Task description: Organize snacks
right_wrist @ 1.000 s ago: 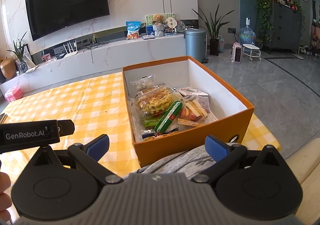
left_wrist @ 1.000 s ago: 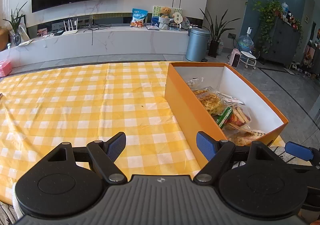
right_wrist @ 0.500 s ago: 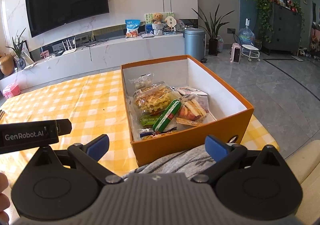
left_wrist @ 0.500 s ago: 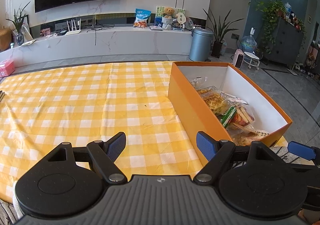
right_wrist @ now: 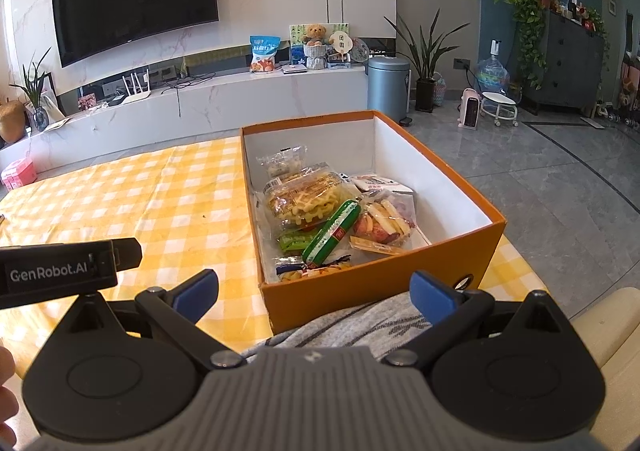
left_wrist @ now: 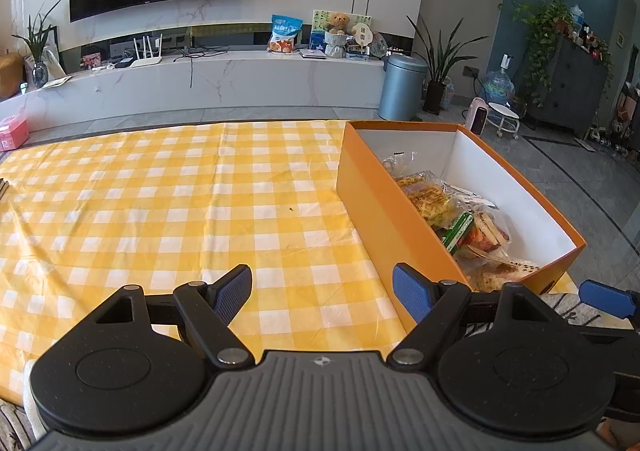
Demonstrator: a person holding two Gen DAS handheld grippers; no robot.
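Both grippers — left gripper (left_wrist: 322, 293), right gripper (right_wrist: 314, 289) — hover released, empty; snacks (right_wrist: 320, 207) sit boxed (right_wrist: 384, 271) — sorting looks finished.

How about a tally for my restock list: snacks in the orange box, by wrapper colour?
Green wrappers: 2, the sausage and the flat packet.
Clear wrappers: 3, waffles, sticks, small back packet.
Other, partly hidden: about 3.
Total: about 8.
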